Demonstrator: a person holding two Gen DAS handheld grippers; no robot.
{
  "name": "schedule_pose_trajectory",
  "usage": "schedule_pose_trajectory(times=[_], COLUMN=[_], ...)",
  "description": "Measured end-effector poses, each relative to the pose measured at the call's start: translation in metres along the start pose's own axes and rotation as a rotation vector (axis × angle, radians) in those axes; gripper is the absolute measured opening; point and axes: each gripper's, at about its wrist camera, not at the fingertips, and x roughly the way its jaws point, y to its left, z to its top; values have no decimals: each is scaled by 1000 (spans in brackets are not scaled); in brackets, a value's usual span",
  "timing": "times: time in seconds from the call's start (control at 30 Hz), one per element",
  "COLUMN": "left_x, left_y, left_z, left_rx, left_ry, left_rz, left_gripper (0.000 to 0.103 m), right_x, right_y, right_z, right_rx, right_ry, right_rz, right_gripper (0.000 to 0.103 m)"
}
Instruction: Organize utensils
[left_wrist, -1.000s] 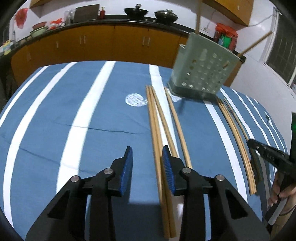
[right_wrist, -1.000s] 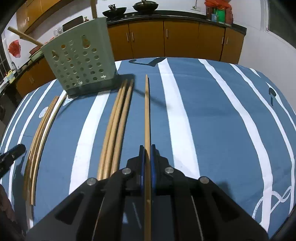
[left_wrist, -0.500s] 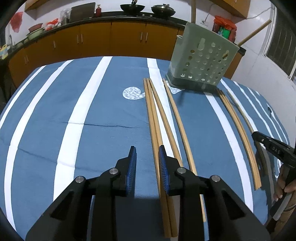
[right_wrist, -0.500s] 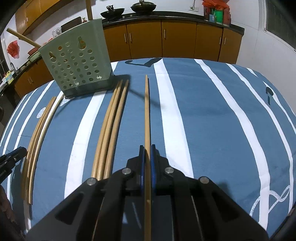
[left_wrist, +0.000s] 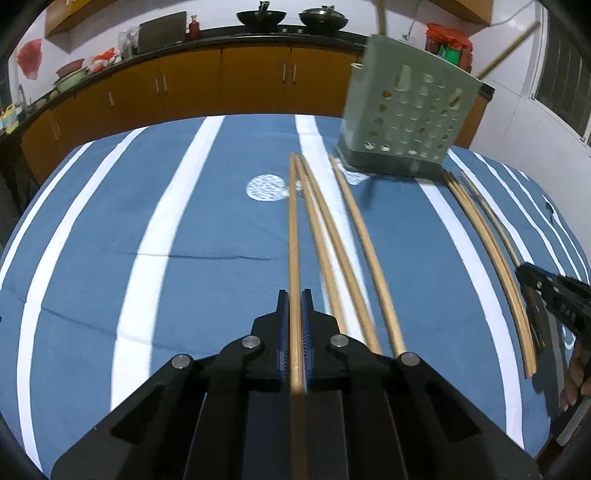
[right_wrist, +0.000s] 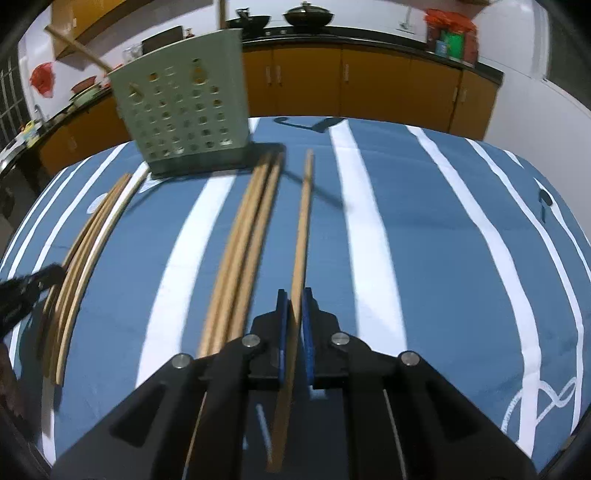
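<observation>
My left claw (left_wrist: 294, 295) is pressed together on one wooden chopstick (left_wrist: 293, 229), which runs straight forward between the blue pads. My right claw (right_wrist: 293, 295) pinches another chopstick (right_wrist: 301, 236) in the same way. More chopsticks (left_wrist: 332, 236) lie in loose groups on the blue striped tablecloth (left_wrist: 207, 236). The green perforated utensil holder (left_wrist: 410, 122) stands at the far side of the table, just behind the chopsticks' tips.

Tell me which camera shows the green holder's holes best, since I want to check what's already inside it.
The right wrist view: the green holder stands nearer, its perforated face broad, with a stick slanting out at its top. The left wrist view shows the holder smaller, off right. Contents stay unclear in both.
</observation>
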Motion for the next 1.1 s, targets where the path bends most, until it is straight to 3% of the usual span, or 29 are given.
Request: schedule_pose_trajectory(times=[0.33,0.53,0.77,1.1], left_x=[5,5,5,5], left_y=[48,47,55,48], left_z=[12,13,13,13], left_rx=[-94,-93,-126,-91], left_ry=[-14,-13,-17,-12], left_rz=[96,105,63,101], left_gripper=[8,9,10,11], right_x=[10,10,11,11], right_y=[-23,-28,-29,-29], right_z=[12,11,12,12], right_rx=[70,82,94,93], right_ry=[-29,-30,-30,-30], right_rz=[-114,-112,-98,-98], right_gripper=[8,10,10,10])
